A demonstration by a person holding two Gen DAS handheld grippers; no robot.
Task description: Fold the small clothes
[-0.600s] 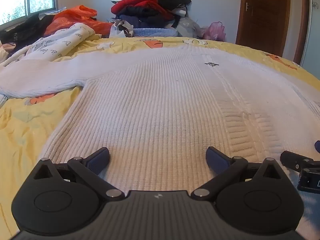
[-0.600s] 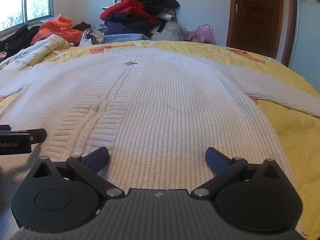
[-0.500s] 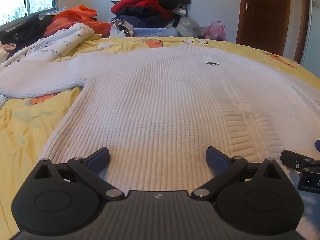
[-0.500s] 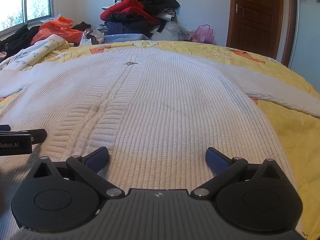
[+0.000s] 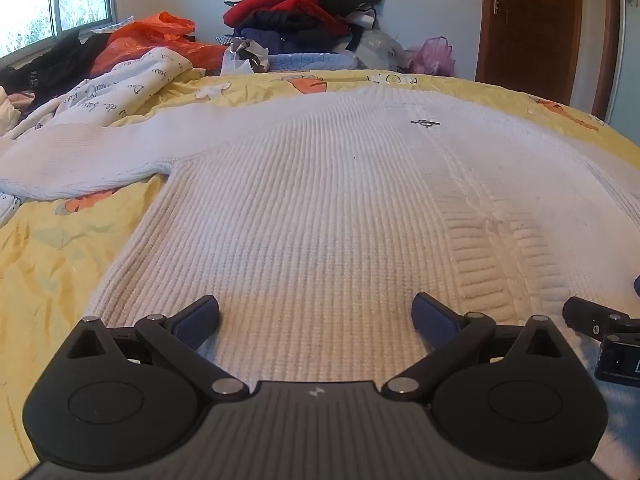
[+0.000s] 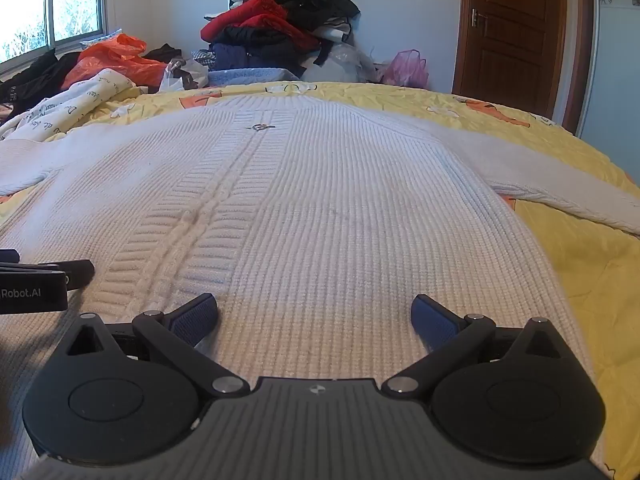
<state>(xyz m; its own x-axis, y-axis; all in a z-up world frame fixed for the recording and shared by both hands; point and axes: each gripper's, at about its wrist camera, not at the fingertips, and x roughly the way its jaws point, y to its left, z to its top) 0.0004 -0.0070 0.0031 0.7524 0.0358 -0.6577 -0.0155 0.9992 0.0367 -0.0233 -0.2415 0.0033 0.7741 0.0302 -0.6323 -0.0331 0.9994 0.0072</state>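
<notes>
A white ribbed knit sweater (image 5: 320, 208) lies flat on the yellow bedsheet (image 5: 48, 264), hem nearest me, sleeves spread out to both sides; it also fills the right wrist view (image 6: 340, 216). My left gripper (image 5: 315, 314) is open and empty, low over the hem left of the centre cable band. My right gripper (image 6: 314, 314) is open and empty, low over the hem right of that band. Each gripper's side shows in the other's view: the right one (image 5: 600, 328) and the left one (image 6: 36, 284).
A pile of red, black and blue clothes (image 5: 304, 20) stands at the far edge of the bed. An orange bag (image 5: 156, 40) and a white printed cloth (image 5: 120, 88) lie at the far left under a window. A brown door (image 6: 516, 28) is at the far right.
</notes>
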